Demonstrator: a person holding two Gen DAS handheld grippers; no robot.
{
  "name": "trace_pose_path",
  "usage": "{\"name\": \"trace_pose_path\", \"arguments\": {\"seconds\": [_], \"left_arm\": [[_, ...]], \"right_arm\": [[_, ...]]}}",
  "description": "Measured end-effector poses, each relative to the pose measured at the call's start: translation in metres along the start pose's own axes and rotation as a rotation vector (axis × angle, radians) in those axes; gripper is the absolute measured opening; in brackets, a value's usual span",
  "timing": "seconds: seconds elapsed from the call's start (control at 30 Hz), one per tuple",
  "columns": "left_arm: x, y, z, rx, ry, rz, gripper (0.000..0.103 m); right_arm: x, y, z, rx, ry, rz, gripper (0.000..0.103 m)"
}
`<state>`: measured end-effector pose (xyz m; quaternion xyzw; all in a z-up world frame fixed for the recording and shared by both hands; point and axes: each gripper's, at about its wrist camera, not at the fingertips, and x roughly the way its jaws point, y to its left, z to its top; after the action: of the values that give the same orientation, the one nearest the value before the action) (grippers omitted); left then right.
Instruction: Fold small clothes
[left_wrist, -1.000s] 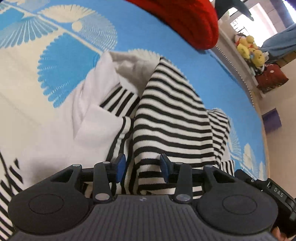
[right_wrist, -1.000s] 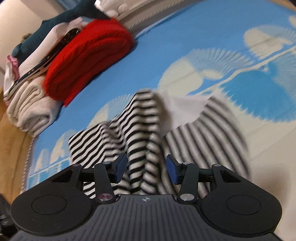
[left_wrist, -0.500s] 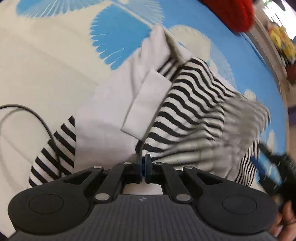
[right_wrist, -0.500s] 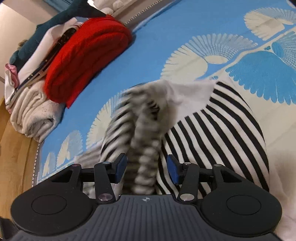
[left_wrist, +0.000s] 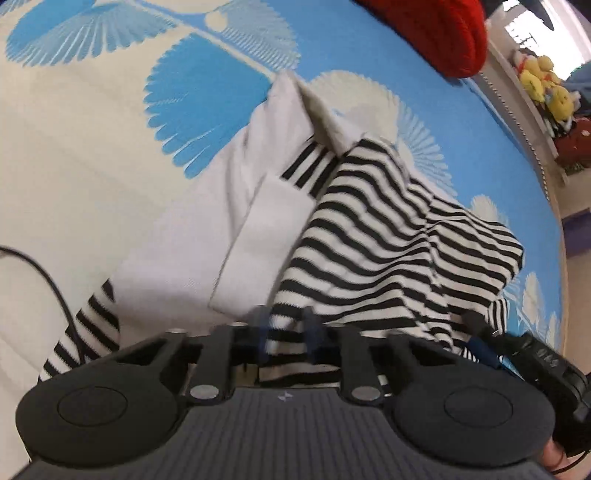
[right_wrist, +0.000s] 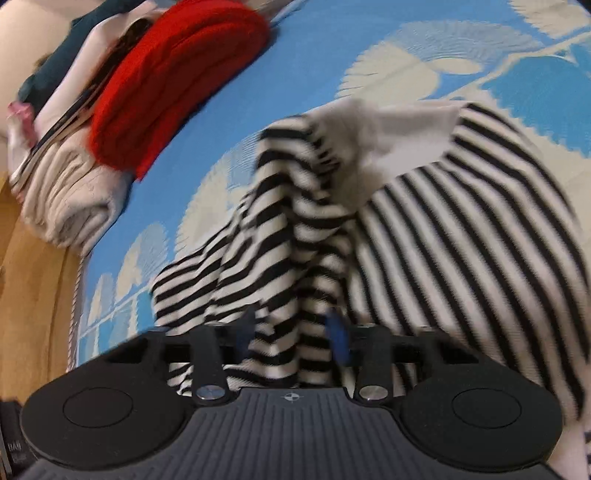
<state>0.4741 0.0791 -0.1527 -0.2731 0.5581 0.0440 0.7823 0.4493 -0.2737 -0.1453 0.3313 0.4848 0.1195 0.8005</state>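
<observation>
A black-and-white striped top (left_wrist: 388, 236) with a white panel (left_wrist: 177, 266) lies rumpled on a blue and cream patterned bedspread (left_wrist: 110, 129). My left gripper (left_wrist: 286, 334) hovers at its near hem. Its jaws are opening, and a striped fold sits between the blurred fingertips. In the right wrist view the same top (right_wrist: 461, 229) rises in a ridge toward my right gripper (right_wrist: 291, 332). That gripper's jaws are closing around the ridge, and the pads still stand apart from it.
A folded red sweater (right_wrist: 177, 85) lies beside a stack of folded clothes (right_wrist: 66, 192) at the bedspread's far edge. A black cable (left_wrist: 48, 280) trails at the left. Plush toys (left_wrist: 546, 85) sit on a shelf beyond. Wooden floor (right_wrist: 33, 295) borders the bedspread.
The left jaws went from apart to fully shut, then parted again around the striped hem as the hand shifted. The right gripper sank closer onto the striped ridge, its jaws still wide.
</observation>
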Motion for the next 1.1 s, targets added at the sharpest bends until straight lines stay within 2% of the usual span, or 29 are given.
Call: {"name": "trace_pose_path", "arguments": {"seconds": [0.03, 0.1, 0.2, 0.27, 0.33, 0.4, 0.43, 0.5, 0.53, 0.57, 0.6, 0.63, 0.7, 0.73, 0.77, 0.8, 0.87, 1.0, 1.03, 1.1], "left_arm": [[-0.001, -0.002, 0.001, 0.012, -0.01, -0.004, 0.003], [-0.008, -0.005, 0.001, 0.015, -0.047, -0.031, 0.001], [-0.033, -0.013, 0.006, 0.04, -0.204, -0.12, 0.001], [-0.051, -0.019, 0.009, 0.069, -0.292, -0.206, 0.001], [-0.061, -0.024, 0.009, 0.091, -0.328, -0.262, 0.001], [-0.054, -0.026, 0.007, 0.107, -0.282, -0.214, 0.001], [-0.043, -0.023, 0.006, 0.101, -0.21, -0.153, 0.001], [-0.016, -0.006, 0.003, 0.049, -0.043, -0.022, 0.002], [-0.006, 0.006, 0.001, -0.004, 0.02, 0.016, 0.003], [0.0, 0.017, -0.001, -0.054, 0.056, 0.034, 0.009], [0.001, 0.022, -0.001, -0.077, 0.063, 0.043, 0.012], [-0.001, 0.024, 0.0, -0.078, 0.052, 0.05, 0.021], [-0.01, 0.02, 0.005, -0.065, -0.008, 0.049, 0.037], [-0.014, 0.02, 0.007, -0.069, -0.036, 0.028, 0.046], [-0.016, 0.019, 0.008, -0.077, -0.048, 0.006, 0.048], [-0.015, 0.021, 0.01, -0.087, -0.055, -0.015, 0.048], [-0.011, 0.019, 0.013, -0.09, -0.069, -0.046, 0.048], [-0.002, 0.007, 0.016, -0.035, -0.092, -0.047, 0.047], [0.001, 0.005, 0.017, -0.029, -0.098, -0.042, 0.046], [0.009, 0.006, 0.018, -0.029, -0.087, -0.024, 0.038]], "right_arm": [[-0.003, 0.002, 0.0, -0.004, -0.011, 0.019, 0.001], [-0.017, 0.002, 0.003, 0.006, -0.078, 0.036, 0.001], [-0.073, 0.003, 0.017, 0.057, -0.318, 0.15, 0.001], [-0.11, 0.01, 0.018, 0.012, -0.466, 0.19, 0.0], [-0.131, 0.013, 0.01, -0.004, -0.525, 0.196, 0.0], [-0.135, 0.014, -0.001, -0.023, -0.491, 0.155, 0.0], [-0.127, 0.016, -0.006, -0.051, -0.41, 0.084, 0.0], [-0.092, 0.008, -0.014, -0.088, -0.14, -0.113, 0.001], [-0.072, -0.007, -0.02, -0.057, 0.001, -0.21, 0.002], [-0.061, -0.021, -0.024, 0.001, 0.067, -0.256, 0.003], [-0.06, -0.036, -0.026, 0.085, 0.071, -0.275, 0.005], [-0.064, -0.042, -0.023, 0.141, 0.043, -0.272, 0.006], [-0.074, -0.038, -0.012, 0.14, -0.044, -0.24, 0.008], [-0.081, -0.035, -0.006, 0.115, -0.097, -0.23, 0.022], [-0.085, -0.032, -0.001, 0.097, -0.14, -0.235, 0.044], [-0.087, -0.032, 0.003, 0.093, -0.161, -0.24, 0.052], [-0.087, -0.039, 0.006, 0.127, -0.171, -0.242, 0.052], [-0.078, -0.048, 0.005, 0.206, -0.163, -0.286, 0.051], [-0.078, -0.045, 0.004, 0.197, -0.174, -0.3, 0.051], [-0.075, -0.029, 0.001, 0.134, -0.202, -0.289, 0.051]]}}
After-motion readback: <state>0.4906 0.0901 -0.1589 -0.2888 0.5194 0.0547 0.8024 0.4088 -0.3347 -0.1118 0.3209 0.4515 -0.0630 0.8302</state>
